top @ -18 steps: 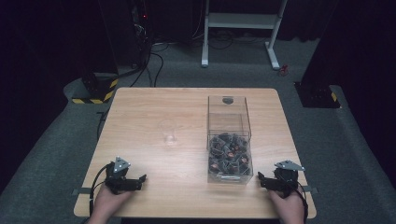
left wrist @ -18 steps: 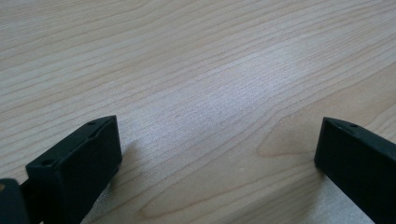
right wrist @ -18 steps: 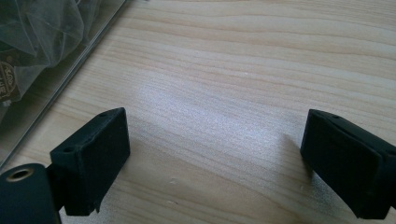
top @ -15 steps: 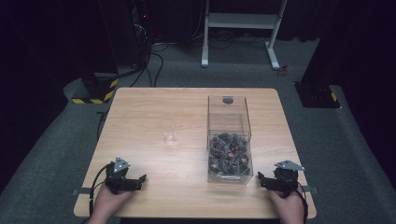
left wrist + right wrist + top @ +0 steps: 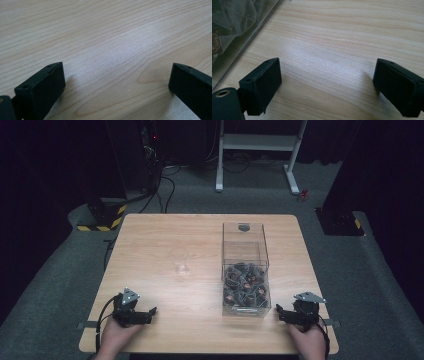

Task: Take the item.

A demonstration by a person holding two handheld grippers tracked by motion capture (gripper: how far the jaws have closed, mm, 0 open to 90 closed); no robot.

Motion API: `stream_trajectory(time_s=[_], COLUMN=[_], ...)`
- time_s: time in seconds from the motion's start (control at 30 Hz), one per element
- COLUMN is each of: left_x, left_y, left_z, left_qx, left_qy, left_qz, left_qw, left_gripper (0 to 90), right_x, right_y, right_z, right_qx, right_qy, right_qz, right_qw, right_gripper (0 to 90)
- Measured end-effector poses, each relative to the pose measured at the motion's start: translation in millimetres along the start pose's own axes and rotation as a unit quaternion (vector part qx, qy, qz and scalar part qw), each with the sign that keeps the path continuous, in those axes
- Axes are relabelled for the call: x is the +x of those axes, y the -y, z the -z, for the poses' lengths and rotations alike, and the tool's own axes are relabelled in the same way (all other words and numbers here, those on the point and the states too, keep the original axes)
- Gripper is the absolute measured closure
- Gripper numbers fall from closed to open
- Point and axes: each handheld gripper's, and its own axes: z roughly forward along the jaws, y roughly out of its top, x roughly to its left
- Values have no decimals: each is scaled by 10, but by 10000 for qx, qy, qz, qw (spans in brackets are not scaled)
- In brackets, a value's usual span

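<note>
Currently we see the clear box (image 5: 245, 270) right of centre on the wooden table (image 5: 165, 240), dark wrapped pieces (image 5: 245, 282) heaped in its near end. Small clear cup (image 5: 180, 261) sits mid-table. Left gripper (image 5: 145, 315) and right gripper (image 5: 281, 312) rest at the near edge, jaws wide apart, holding nothing.

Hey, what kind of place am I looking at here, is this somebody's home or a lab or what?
Most likely a lab or recording studio, not a home. A lone wooden table stands on grey carpet, ringed by black curtains. Cables run across the floor, and hazard-striped equipment bases sit behind it.
</note>
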Motion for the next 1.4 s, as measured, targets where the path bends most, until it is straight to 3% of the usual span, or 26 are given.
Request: stream_trajectory(time_s=[0.23, 0.27, 0.6, 0.9, 1.4], left_x=[10, 8, -125, -191, -392], left_y=[-37, -41, -93, -141, -270], left_z=[17, 30, 87, 112, 100], left_qx=[103, 51, -25, -279, -533], left_qy=[-83, 8, 186, 421, 674], left_qz=[42, 122, -171, -25, -167], left_qw=[9999, 9999, 9997, 9987, 9962], left_gripper=[20, 21, 59, 71, 73], right_x=[-1, -2, -3, -6, -8], right_y=[0, 0, -2, -10, -11], right_z=[0, 0, 0, -11, -12], right_qx=[0, 1, 11, -10, -16], right_qy=[-5, -11, -39, -59, -58], right_qz=[3, 11, 22, 56, 65], right_qw=[10000, 10000, 10000, 10000, 10000], right_gripper=[80, 81, 81, 81, 81])
